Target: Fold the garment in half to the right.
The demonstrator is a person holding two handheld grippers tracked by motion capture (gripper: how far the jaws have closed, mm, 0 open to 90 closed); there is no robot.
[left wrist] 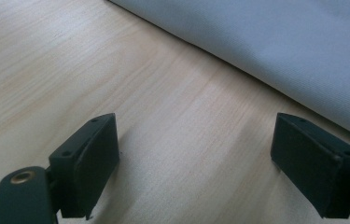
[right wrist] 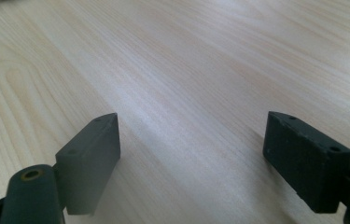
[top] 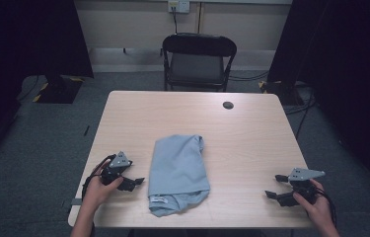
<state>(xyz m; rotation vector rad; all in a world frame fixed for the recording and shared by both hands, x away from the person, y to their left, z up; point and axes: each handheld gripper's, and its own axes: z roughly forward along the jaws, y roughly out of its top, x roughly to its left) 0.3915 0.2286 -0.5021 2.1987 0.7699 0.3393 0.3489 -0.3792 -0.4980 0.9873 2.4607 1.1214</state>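
A folded light blue cloth (top: 178,170) lies on the wooden table (top: 251,133), near the front edge and a little left of centre. My left gripper (top: 135,178) rests low on the table just left of the cloth, open and empty. In the left gripper view the cloth (left wrist: 275,51) fills the upper right, a short way beyond the open gripper (left wrist: 196,158). My right gripper (top: 277,186) sits open near the front right corner, well clear of the cloth. Between the spread jaws of the right gripper (right wrist: 191,158) there is bare wood.
A small dark round hole cover (top: 228,105) is set in the table near its far edge. A black folding chair (top: 198,61) stands behind the table. Dark curtains and stand bases flank the far corners, with cables on the floor at the right.
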